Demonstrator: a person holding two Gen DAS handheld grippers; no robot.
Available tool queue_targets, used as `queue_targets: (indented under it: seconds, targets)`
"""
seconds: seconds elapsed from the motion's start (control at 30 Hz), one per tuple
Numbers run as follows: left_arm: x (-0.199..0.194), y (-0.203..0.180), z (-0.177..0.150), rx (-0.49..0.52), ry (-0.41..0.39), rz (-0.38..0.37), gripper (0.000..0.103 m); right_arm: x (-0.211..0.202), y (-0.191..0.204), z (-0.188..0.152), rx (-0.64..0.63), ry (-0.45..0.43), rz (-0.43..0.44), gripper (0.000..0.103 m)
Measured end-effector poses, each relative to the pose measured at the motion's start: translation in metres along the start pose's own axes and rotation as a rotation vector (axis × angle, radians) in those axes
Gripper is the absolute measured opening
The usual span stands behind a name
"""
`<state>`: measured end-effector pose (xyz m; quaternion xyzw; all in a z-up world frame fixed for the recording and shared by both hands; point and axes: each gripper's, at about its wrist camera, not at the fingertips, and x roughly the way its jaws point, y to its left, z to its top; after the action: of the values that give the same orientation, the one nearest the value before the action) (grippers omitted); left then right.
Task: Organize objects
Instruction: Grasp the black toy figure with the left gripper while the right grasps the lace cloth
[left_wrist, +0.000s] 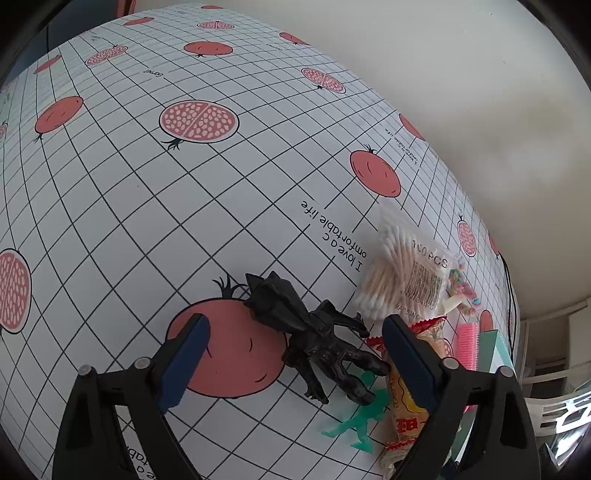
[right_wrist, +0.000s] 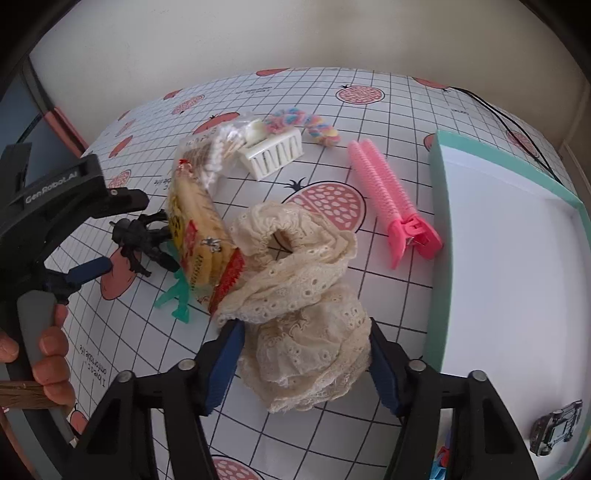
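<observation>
Left gripper (left_wrist: 295, 365): its jaws stood wide open and empty, hovering low over the table (left_wrist: 221, 206), with the black toy figure (left_wrist: 314, 332) lying between and just ahead of the blue pads. It looked lined up to take that figure next.
Black toy figure: it lay on its side on a printed red fruit, its legs touching the green plastic figure (left_wrist: 354, 421) and the snack packet (left_wrist: 402, 398).
Snack packet: it leaned just beside the left gripper's right finger, close enough that a closing finger would likely nudge it.
Cotton swab bag (left_wrist: 402, 273): it lay beyond the toy figure, clear of the jaws.
Right gripper (right_wrist: 303, 365): its pads sat on either side of the cream lace cloth (right_wrist: 299, 306); the jaws were partly closed around the bulk, but a firm grip could not be told. The cloth, soft and bunched, would probably sag and drag if lifted.
Lace cloth position: it rested on the table, its far edge against the snack packet, so pulling it away might tip the packet.
White basket (right_wrist: 273, 155): it stood farther back, with a pastel twisted thing (right_wrist: 317, 127) beside it.
Pink hair clip (right_wrist: 391, 199): it lay between the cloth and the box, apart from both.
Teal-edged box (right_wrist: 517, 266): open and nearly bare, it stood at the right, likely the place for sorted things; a small clear item (right_wrist: 557, 432) lay in its near corner.
</observation>
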<state>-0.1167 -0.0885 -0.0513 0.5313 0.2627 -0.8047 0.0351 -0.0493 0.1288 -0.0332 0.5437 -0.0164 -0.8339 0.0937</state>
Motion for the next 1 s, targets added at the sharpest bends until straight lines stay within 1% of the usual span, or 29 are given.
queue_targets:
  seconds: [0.03, 0.07, 0.1, 0.17, 0.2, 0.27, 0.6, 0.63, 0.7, 0.8, 1.0]
  targets:
    - [0.000, 0.000, 0.000, 0.003, -0.002, 0.006, 0.086, 0.000, 0.001, 0.000, -0.004, 0.002, -0.002, 0.058]
    - [0.000, -0.001, 0.000, 0.006, -0.005, 0.011, 0.080, -0.001, 0.002, 0.000, -0.009, 0.005, -0.001, 0.051]
    - [0.000, -0.001, 0.000, 0.009, -0.007, 0.016, 0.078, -0.002, 0.002, 0.000, -0.013, 0.006, 0.005, 0.044]
    - [-0.001, 0.000, 0.000, 0.008, -0.010, 0.022, 0.067, -0.002, 0.004, 0.000, -0.017, 0.012, 0.008, 0.039]
    - [0.000, 0.000, 0.000, 0.004, -0.010, 0.019, 0.064, -0.002, 0.005, -0.001, -0.018, 0.015, 0.006, 0.037]
    - [0.000, 0.002, 0.000, -0.004, -0.009, 0.013, 0.048, -0.002, 0.005, -0.003, -0.018, 0.017, 0.011, 0.034]
    - [-0.001, 0.004, 0.000, -0.023, -0.003, -0.017, 0.047, -0.004, 0.000, -0.004, -0.007, 0.022, 0.013, 0.032]
    - [-0.001, 0.004, 0.000, -0.026, -0.002, -0.022, 0.047, -0.008, 0.001, -0.008, -0.009, 0.021, 0.013, 0.031]
    - [-0.002, 0.004, 0.000, -0.028, -0.005, -0.030, 0.047, -0.011, -0.002, -0.008, -0.002, 0.015, 0.018, 0.022]
    - [-0.007, 0.003, 0.000, -0.017, -0.026, -0.027, 0.047, -0.013, -0.006, -0.006, 0.011, 0.006, 0.007, 0.017]
    - [-0.017, -0.001, 0.001, -0.005, -0.069, -0.041, 0.047, -0.027, -0.017, -0.005, 0.043, -0.036, 0.009, 0.016]
